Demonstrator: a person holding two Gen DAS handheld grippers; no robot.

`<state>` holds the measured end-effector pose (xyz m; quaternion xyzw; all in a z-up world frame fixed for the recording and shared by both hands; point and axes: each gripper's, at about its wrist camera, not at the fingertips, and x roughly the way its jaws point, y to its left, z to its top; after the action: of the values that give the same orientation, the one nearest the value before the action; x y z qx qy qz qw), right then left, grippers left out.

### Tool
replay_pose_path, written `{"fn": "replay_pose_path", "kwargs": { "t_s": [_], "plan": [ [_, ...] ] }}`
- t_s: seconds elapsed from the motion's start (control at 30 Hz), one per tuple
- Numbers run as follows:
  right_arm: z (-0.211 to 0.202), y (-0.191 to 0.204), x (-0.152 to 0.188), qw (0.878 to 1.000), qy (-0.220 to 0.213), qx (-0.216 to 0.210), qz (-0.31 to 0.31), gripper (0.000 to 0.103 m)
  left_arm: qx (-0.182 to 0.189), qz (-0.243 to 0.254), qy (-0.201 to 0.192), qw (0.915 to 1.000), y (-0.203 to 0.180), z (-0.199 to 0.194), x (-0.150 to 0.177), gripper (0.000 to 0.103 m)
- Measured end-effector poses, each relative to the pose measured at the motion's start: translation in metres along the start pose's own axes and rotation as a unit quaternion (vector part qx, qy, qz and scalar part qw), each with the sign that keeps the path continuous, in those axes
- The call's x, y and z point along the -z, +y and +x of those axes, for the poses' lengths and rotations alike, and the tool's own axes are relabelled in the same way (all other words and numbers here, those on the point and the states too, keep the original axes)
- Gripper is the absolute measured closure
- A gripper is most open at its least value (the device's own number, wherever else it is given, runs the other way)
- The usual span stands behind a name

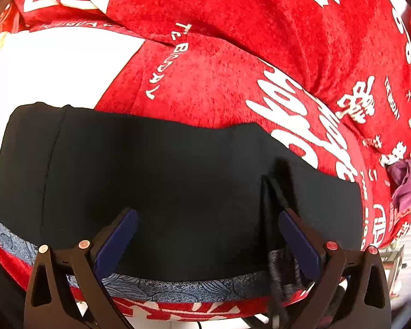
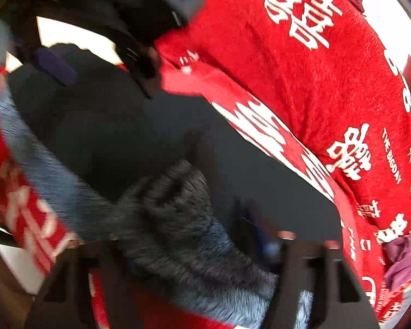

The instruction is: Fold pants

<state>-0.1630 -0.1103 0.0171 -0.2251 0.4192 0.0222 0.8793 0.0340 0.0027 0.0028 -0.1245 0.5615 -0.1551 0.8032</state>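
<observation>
The black pants (image 1: 164, 181) lie folded flat on a red blanket with white lettering (image 1: 233, 41); their grey fleecy lining shows at the near right corner (image 1: 283, 271). My left gripper (image 1: 208, 224) is open, its blue pads (image 1: 117, 235) spread just above the pants' near edge. In the blurred right wrist view the pants (image 2: 109, 137) fill the centre and a bunch of fleecy lining (image 2: 183, 219) sits between my right gripper's fingers (image 2: 257, 230); the view is too smeared to tell its state. The left gripper shows there at upper left (image 2: 96, 63).
A blue-grey patterned band (image 1: 178, 285) runs along the bed's near edge under the pants. A purple cloth (image 1: 405, 186) lies at the right edge of the bed. A white patch of the blanket (image 1: 54, 68) is to the far left.
</observation>
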Motion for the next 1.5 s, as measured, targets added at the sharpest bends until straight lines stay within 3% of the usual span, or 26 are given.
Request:
{"fn": "replay_pose_path", "kwargs": {
  "t_s": [0.13, 0.27, 0.33, 0.47, 0.5, 0.53, 0.6, 0.67, 0.77, 0.9, 1.0, 1.07, 1.13, 1.23, 1.37, 1.5],
  "plan": [
    [-0.047, -0.008, 0.006, 0.997, -0.052, -0.049, 0.037, 0.022, 0.011, 0.003, 0.007, 0.9999, -0.008, -0.002, 0.002, 0.000],
    [-0.058, -0.067, 0.034, 0.983, -0.057, -0.055, 0.166, 0.021, 0.040, 0.044, 0.012, 0.9981, -0.047, -0.004, 0.009, 0.000],
    [-0.042, -0.104, 0.056, 0.966, -0.035, -0.083, 0.244, 0.021, 0.054, 0.078, 0.019, 0.9953, -0.077, -0.003, 0.017, 0.000],
    [0.011, -0.149, 0.111, 0.902, 0.040, -0.202, 0.379, 0.021, 0.125, 0.147, 0.055, 0.9796, -0.136, 0.010, 0.041, 0.000],
    [0.012, -0.154, 0.120, 0.888, 0.027, -0.226, 0.399, 0.021, 0.128, 0.155, 0.065, 0.9774, -0.142, 0.016, 0.045, 0.000],
    [0.008, -0.158, 0.121, 0.884, 0.019, -0.233, 0.404, 0.021, 0.112, 0.166, 0.077, 0.9767, -0.147, 0.028, 0.052, 0.000],
    [-0.002, -0.163, 0.121, 0.884, 0.012, -0.236, 0.402, 0.021, 0.075, 0.182, 0.100, 0.9753, -0.146, 0.053, 0.060, 0.000],
    [-0.017, -0.173, 0.122, 0.899, -0.009, -0.207, 0.385, 0.021, 0.069, 0.212, 0.074, 0.9721, -0.149, 0.050, 0.068, 0.000],
    [-0.032, -0.183, 0.126, 0.919, -0.016, -0.164, 0.359, 0.021, 0.045, 0.231, 0.071, 0.9693, -0.155, 0.047, 0.075, 0.000],
    [-0.033, -0.193, 0.130, 0.914, -0.029, -0.183, 0.362, 0.021, 0.034, 0.230, 0.068, 0.9703, -0.155, 0.043, 0.076, 0.000],
    [-0.006, -0.192, 0.138, 0.899, -0.004, -0.220, 0.378, 0.020, 0.026, 0.239, 0.066, 0.9685, -0.153, 0.042, 0.078, 0.000],
    [0.007, -0.189, 0.145, 0.897, 0.011, -0.227, 0.379, 0.019, 0.020, 0.248, 0.062, 0.9664, -0.152, 0.044, 0.083, 0.000],
    [0.004, -0.190, 0.145, 0.897, 0.006, -0.231, 0.377, 0.018, 0.011, 0.259, 0.059, 0.9640, -0.155, 0.046, 0.086, 0.000],
    [0.001, -0.191, 0.140, 0.906, 0.020, -0.229, 0.355, 0.018, 0.000, 0.269, 0.054, 0.9616, -0.158, 0.048, 0.088, 0.000],
    [-0.021, -0.218, 0.115, 0.913, -0.042, -0.200, 0.352, 0.017, -0.009, 0.264, 0.050, 0.9631, -0.160, 0.049, 0.089, 0.000],
    [0.010, -0.226, 0.079, 0.914, -0.037, -0.225, 0.337, 0.017, -0.011, 0.263, 0.051, 0.9634, -0.160, 0.049, 0.088, 0.000]
  ]
}}
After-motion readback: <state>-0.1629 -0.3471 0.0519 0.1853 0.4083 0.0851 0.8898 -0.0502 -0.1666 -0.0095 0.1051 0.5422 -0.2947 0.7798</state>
